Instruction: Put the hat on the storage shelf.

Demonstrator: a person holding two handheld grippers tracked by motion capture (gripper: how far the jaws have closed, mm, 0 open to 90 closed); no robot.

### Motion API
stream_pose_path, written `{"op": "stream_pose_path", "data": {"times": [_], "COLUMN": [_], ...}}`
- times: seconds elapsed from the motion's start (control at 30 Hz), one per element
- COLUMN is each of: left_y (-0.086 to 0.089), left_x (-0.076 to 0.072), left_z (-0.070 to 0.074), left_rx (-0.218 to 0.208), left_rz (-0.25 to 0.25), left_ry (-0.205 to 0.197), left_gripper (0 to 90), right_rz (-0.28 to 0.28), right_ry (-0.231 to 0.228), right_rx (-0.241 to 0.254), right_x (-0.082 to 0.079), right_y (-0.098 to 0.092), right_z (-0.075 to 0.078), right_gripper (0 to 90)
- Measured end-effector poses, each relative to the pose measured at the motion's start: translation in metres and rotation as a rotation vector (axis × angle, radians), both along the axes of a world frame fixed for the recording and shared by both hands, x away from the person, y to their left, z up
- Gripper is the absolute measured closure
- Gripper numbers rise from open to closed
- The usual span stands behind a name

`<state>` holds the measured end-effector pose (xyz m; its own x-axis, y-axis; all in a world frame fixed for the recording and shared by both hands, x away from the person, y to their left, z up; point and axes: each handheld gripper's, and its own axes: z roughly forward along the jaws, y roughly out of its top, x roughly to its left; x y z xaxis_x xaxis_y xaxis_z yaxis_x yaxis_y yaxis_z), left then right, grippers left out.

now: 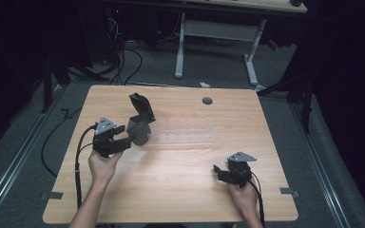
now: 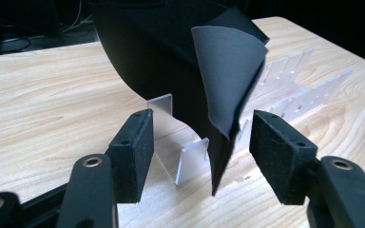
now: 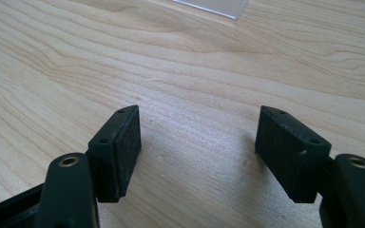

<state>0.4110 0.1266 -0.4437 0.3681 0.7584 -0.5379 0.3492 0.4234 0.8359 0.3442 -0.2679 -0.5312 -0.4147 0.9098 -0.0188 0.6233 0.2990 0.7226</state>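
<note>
Jaws of the left hand-held gripper (image 2: 197,152) stand wide apart around a dark curled sheet (image 2: 230,80), gripping nothing. Sheet leans in a clear slotted rack (image 2: 190,159) mid-surface (image 1: 180,190); a clumsy close could topple it. Right hand-held gripper (image 3: 197,152), well apart, gapes empty.
</note>
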Motion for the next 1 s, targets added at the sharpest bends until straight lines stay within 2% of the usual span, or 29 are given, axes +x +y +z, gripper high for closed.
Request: {"op": "stream_pose_path", "data": {"times": [0.23, 0.6, 1.0], "left_y": [0.009, 0.018, 0.015], "left_x": [-0.015, -0.033, -0.047], "left_z": [-0.001, -0.015, -0.029], "left_rx": [-0.014, -0.034, -0.011], "left_rz": [-0.010, -0.006, -0.024], "left_ry": [-0.005, 0.019, 0.043], "left_gripper": [39.3, 38.1, 36.8], "right_rz": [0.003, 0.001, -0.001], "right_ry": [-0.001, 0.000, 0.001], "right_rx": [-0.001, 0.000, 0.001], "right_x": [0.000, 0.000, 0.000], "right_y": [0.000, 0.000, 0.000], "right_z": [0.000, 0.000, 0.000], "right_gripper": [32.5, 32.5, 32.5]}}
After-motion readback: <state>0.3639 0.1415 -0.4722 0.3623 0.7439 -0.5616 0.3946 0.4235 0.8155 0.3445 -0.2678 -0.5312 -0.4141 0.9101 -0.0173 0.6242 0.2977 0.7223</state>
